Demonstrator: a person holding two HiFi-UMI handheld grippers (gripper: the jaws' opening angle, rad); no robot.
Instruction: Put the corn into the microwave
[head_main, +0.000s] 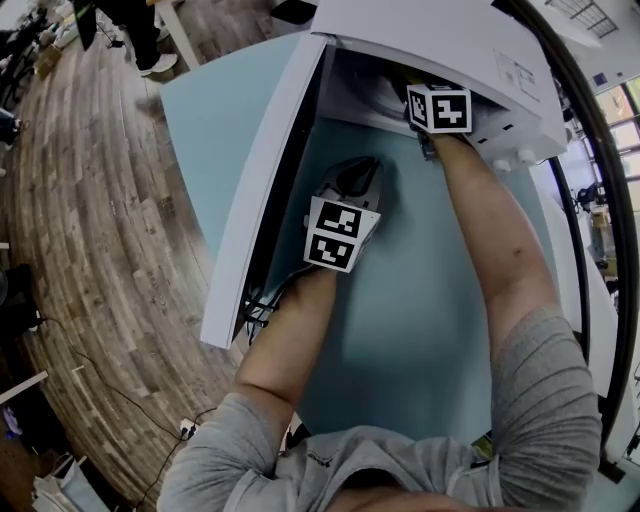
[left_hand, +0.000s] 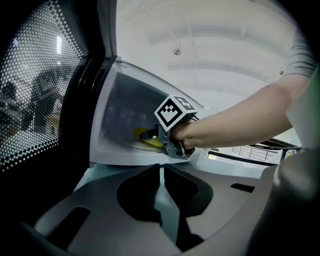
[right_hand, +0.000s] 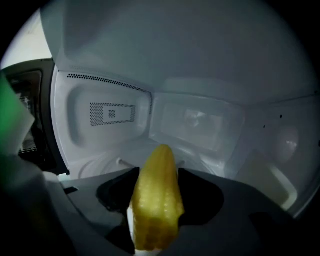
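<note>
A yellow corn cob (right_hand: 156, 200) sits between the jaws of my right gripper (right_hand: 159, 172), which is shut on it, its tip pointing into the white microwave cavity (right_hand: 190, 125). In the head view only that gripper's marker cube (head_main: 440, 108) shows at the mouth of the microwave (head_main: 480, 40). The left gripper view shows the corn (left_hand: 144, 140) just above the cavity floor. My left gripper (left_hand: 161, 172) rests low over the teal table (head_main: 400, 330) in front of the opening, jaws shut and holding nothing.
The microwave door (head_main: 265, 180) swings open to the left, its mesh window (left_hand: 35, 90) close beside my left gripper. A black cable (head_main: 580, 250) runs along the table's right side. Wooden floor (head_main: 90, 200) lies beyond the table's left edge.
</note>
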